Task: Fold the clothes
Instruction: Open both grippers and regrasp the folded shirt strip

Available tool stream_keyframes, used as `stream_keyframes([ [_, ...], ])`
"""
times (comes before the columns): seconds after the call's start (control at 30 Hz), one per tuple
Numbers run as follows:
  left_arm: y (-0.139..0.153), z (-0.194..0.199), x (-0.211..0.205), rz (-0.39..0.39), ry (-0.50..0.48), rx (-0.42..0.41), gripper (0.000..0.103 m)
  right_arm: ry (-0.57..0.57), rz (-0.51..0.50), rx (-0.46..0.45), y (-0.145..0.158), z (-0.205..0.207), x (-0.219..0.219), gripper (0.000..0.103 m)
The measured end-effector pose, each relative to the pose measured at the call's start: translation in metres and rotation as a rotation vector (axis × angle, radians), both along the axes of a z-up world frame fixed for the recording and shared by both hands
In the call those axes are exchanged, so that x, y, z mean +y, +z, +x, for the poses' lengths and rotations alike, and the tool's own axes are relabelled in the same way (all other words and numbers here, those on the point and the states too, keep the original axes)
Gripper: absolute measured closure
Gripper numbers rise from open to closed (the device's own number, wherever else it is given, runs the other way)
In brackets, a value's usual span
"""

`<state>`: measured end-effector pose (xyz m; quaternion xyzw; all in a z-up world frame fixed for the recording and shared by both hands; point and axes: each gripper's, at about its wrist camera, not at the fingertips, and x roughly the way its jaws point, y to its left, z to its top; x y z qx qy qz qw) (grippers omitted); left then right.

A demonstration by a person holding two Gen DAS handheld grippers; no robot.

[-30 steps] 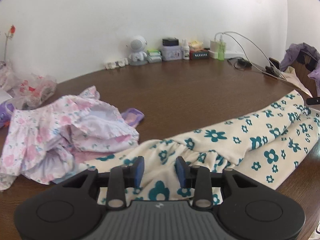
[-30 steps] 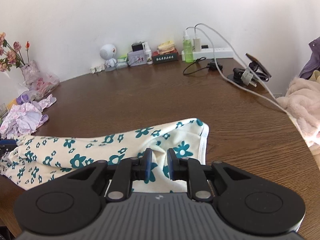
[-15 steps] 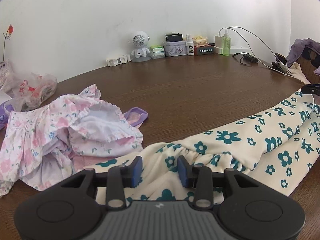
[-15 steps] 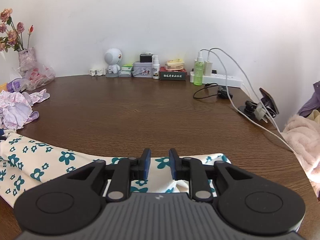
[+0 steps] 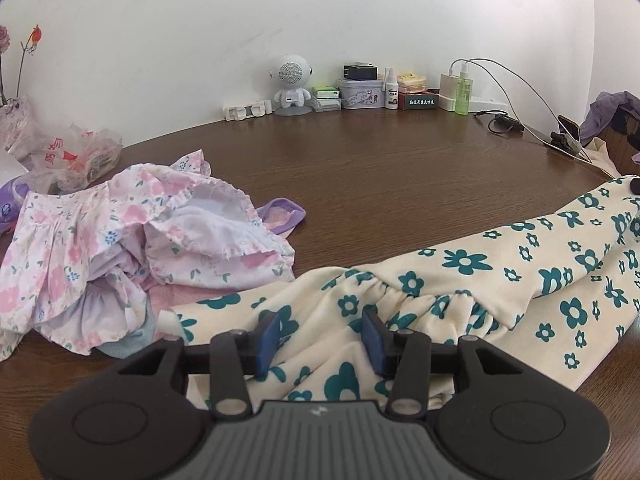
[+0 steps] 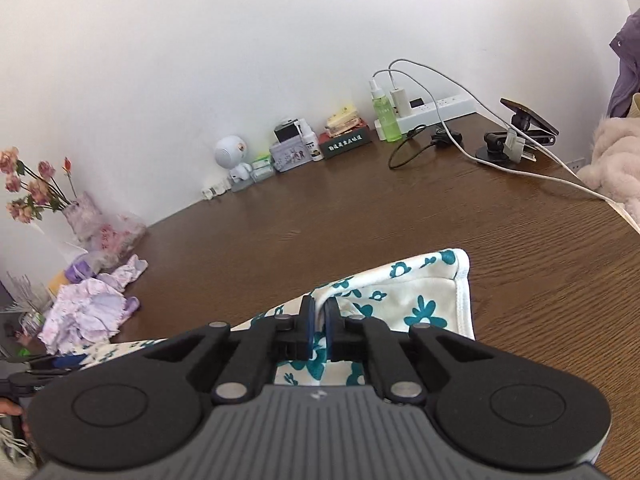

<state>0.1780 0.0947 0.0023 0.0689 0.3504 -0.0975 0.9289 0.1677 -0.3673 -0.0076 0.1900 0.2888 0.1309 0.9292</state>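
A cream garment with teal flowers (image 5: 460, 280) lies stretched across the brown table (image 5: 380, 184). My left gripper (image 5: 320, 334) hovers over its gathered end. Its jaws are opening, the cloth lies loosely between the blue pads (image 5: 269, 338), and neither pad presses on it. At the garment's other end (image 6: 420, 292), near the white hem, my right gripper (image 6: 320, 326) is shut on a raised fold of the cloth. The left gripper (image 6: 44, 362) shows at the lower left of the right wrist view.
A heap of pink floral clothes (image 5: 120, 248) lies left of the garment, with a plastic bag (image 5: 72, 156) behind it. Along the wall stand a robot-shaped speaker (image 5: 292, 88), tins, bottles and a power strip (image 6: 436, 110) with cables. A phone holder (image 6: 516, 128) and fluffy pink fabric (image 6: 612, 160) are on the right.
The right gripper opened wider, then shut on a fold of the floral garment near its hem, and it rolled. The left jaws spread a little wider over the cloth.
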Motion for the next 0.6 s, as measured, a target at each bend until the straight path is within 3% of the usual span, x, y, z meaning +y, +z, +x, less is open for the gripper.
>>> stream_keyframes([
  [0.17, -0.001, 0.000, 0.002, -0.008, 0.011, -0.004, 0.052, -0.023, -0.045, 0.106, -0.025, -0.003, 0.000, 0.099],
  [0.23, -0.001, -0.001, 0.003, -0.011, 0.013, -0.005, 0.051, -0.029, -0.058, 0.109, -0.034, -0.005, 0.001, 0.099],
  [0.33, 0.002, -0.002, 0.005, -0.010, 0.007, -0.010, 0.051, -0.030, -0.074, 0.093, -0.032, -0.009, 0.003, 0.097],
  [0.47, 0.018, -0.013, 0.002, 0.026, -0.004, -0.071, 0.051, -0.055, -0.110, 0.048, -0.017, -0.020, -0.003, 0.087],
  [0.6, 0.036, -0.016, -0.014, 0.019, -0.079, -0.130, 0.050, -0.078, -0.249, -0.034, 0.004, -0.023, 0.009, 0.086],
])
